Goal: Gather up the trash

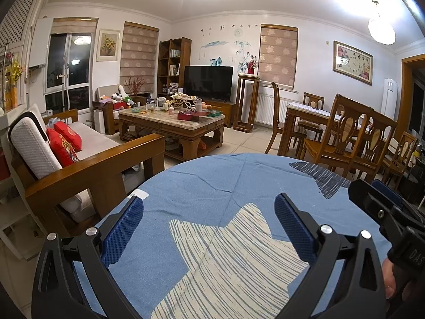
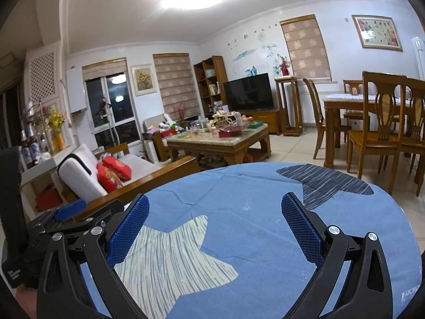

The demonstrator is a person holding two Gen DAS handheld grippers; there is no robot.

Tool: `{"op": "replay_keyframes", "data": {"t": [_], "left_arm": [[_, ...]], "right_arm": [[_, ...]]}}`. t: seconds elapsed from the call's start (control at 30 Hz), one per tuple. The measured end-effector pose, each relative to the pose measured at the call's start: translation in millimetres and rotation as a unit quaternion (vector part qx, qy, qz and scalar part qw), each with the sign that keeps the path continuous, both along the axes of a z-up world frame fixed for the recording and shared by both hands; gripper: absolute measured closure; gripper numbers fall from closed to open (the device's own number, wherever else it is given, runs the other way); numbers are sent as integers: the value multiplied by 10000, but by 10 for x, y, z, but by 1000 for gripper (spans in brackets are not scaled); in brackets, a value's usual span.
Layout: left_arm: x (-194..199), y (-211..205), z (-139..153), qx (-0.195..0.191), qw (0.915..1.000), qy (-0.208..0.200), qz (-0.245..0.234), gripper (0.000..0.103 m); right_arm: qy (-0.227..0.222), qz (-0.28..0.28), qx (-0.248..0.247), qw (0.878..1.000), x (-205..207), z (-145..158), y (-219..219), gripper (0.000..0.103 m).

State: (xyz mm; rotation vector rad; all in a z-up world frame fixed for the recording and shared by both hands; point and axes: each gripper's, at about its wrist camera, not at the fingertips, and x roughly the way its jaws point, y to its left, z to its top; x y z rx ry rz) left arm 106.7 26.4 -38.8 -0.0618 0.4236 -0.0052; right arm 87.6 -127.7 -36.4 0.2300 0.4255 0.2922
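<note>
My left gripper point(image 1: 209, 204) is open and empty, its blue pads held above a round table with a blue star-patterned cloth point(image 1: 225, 183). My right gripper point(image 2: 215, 205) is open and empty over the same cloth point(image 2: 239, 186). The right gripper also shows at the right edge of the left wrist view point(image 1: 382, 207), and the left one at the left edge of the right wrist view point(image 2: 69, 210). No trash shows on the cloth. A cluttered wooden coffee table point(image 1: 170, 122) stands farther off; it also shows in the right wrist view point(image 2: 220, 138).
A wooden sofa with red cushions point(image 1: 79, 154) stands to the left. A dining table with chairs point(image 1: 345, 133) stands to the right. A TV point(image 1: 208, 82), a bookshelf point(image 1: 172, 63) and a plant stand point(image 1: 247, 101) line the far wall. Tiled floor point(image 1: 247, 141) lies between.
</note>
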Motion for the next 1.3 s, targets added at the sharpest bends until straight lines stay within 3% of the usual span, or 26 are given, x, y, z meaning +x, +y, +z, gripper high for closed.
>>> {"op": "replay_keyframes", "data": {"t": [1.3], "left_arm": [[-24,-45,-50,41,10000,15,23,5]], "right_arm": [[46,44,13,10000,11,22,48,5]]}}
